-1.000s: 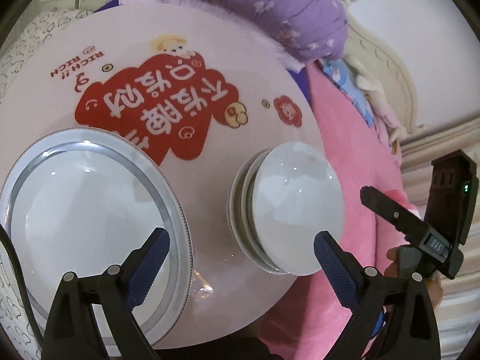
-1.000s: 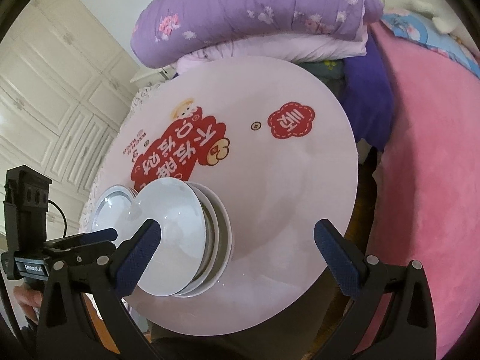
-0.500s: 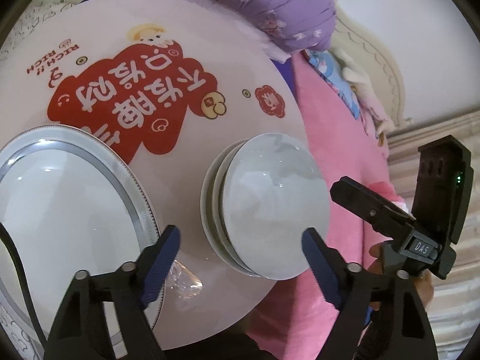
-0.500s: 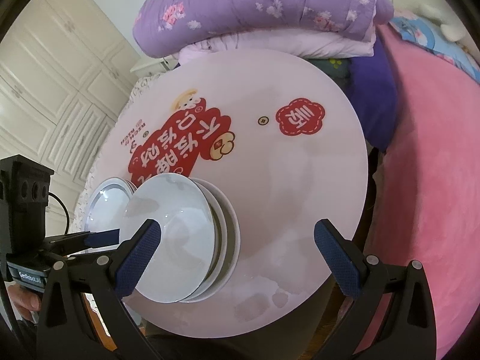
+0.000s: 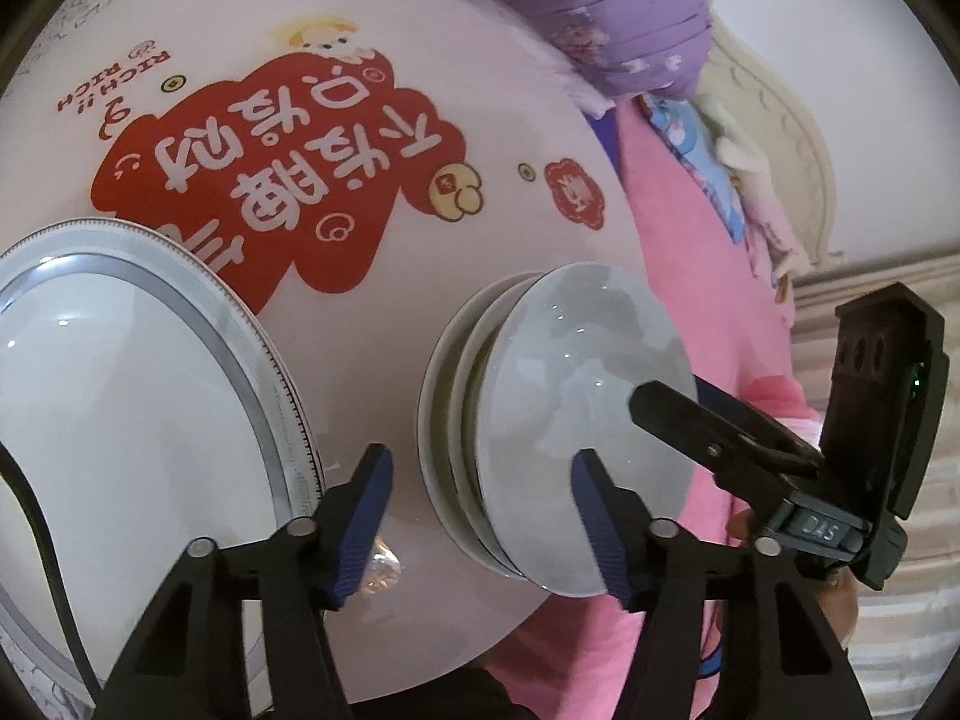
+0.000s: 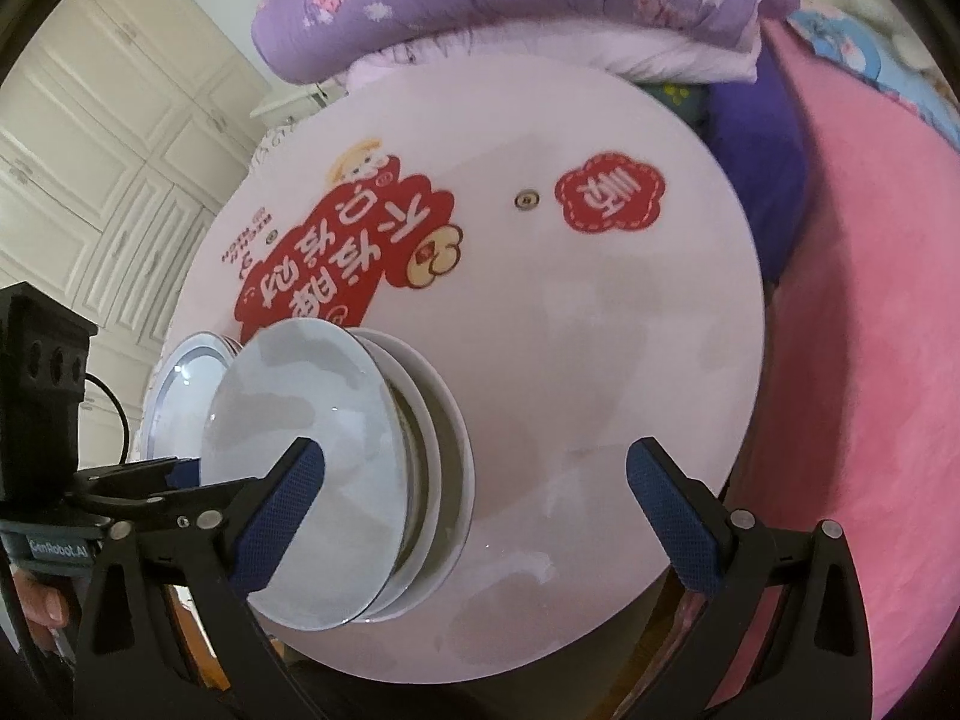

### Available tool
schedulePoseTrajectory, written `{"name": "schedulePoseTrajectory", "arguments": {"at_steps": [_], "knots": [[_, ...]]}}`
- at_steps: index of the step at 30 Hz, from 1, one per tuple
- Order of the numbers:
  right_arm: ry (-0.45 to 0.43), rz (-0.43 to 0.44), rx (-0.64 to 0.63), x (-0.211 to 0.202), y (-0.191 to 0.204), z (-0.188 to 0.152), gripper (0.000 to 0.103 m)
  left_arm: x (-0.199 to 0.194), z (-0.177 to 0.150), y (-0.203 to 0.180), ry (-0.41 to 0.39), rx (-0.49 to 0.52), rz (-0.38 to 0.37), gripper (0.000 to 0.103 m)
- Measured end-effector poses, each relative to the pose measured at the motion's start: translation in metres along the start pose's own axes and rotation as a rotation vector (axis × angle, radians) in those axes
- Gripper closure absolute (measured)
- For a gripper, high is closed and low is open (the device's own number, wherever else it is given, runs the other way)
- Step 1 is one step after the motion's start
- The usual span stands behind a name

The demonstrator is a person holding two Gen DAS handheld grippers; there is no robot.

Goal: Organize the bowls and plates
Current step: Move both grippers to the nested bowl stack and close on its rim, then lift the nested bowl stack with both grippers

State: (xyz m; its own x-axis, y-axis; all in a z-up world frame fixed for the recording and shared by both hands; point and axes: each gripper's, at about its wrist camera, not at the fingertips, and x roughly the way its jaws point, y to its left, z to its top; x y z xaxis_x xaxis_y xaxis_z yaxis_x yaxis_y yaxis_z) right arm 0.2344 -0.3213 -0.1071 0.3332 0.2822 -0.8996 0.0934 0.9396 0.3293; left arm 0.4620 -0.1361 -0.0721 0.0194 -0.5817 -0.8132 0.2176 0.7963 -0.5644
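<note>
The left gripper (image 5: 480,516) is closing with the near rim of the bowls (image 5: 576,420) between its jaws, though the pads do not yet press it. The right gripper (image 6: 474,510) is closing too, still wide, straddling the same stack's right side without touching. The bowls stand near the bench (image 6: 600,360) edge, just beside the plates (image 5: 120,420). The step looks like picking up the bowls; next, the left should pinch the rim firmly before lifting.

Far half of tabletop (image 6: 600,312): bare, open to pass.
Near left edge: blocked by bowl stack (image 6: 336,468) and plates (image 6: 180,384) just beside it.
Behind tabletop: hemmed by folded quilts (image 6: 510,6).
Right side: pink bed (image 6: 870,300) close alongside.
</note>
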Motion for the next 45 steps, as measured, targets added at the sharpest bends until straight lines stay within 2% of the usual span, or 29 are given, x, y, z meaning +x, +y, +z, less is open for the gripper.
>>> {"name": "schedulePoseTrajectory", "arguments": {"at_steps": [3,8,14,16,18,22,31,36,45], "knots": [[0.027,0.009,0.006,0.009,-0.001,0.000,0.021,0.004,0.001,-0.001,0.004,-0.009,0.013,0.055],[0.061,0.021,0.002,0.020,0.000,0.001,0.035,0.008,0.002,-0.002,0.005,-0.009,0.024,0.060],[0.076,0.071,0.010,0.025,0.002,0.003,0.041,0.013,0.005,-0.001,0.011,-0.002,0.040,0.070],[0.082,0.095,0.008,0.026,0.003,0.004,0.047,0.015,0.006,0.000,0.008,-0.006,0.052,0.076],[0.084,0.129,0.007,0.025,0.006,0.005,0.060,0.014,0.005,0.000,0.004,-0.004,0.057,0.075],[0.064,0.092,-0.038,0.023,0.015,0.003,0.061,0.013,0.004,-0.002,0.001,0.022,0.068,0.075],[0.043,0.081,-0.039,0.020,0.016,0.000,0.062,0.010,0.004,-0.003,-0.005,0.035,0.093,0.076],[0.036,0.089,-0.035,0.017,0.016,0.000,0.066,0.006,0.004,-0.001,-0.004,0.036,0.091,0.076],[0.036,0.103,-0.022,0.014,0.016,0.002,0.066,0.002,0.004,0.000,0.003,0.033,0.093,0.079]]}}
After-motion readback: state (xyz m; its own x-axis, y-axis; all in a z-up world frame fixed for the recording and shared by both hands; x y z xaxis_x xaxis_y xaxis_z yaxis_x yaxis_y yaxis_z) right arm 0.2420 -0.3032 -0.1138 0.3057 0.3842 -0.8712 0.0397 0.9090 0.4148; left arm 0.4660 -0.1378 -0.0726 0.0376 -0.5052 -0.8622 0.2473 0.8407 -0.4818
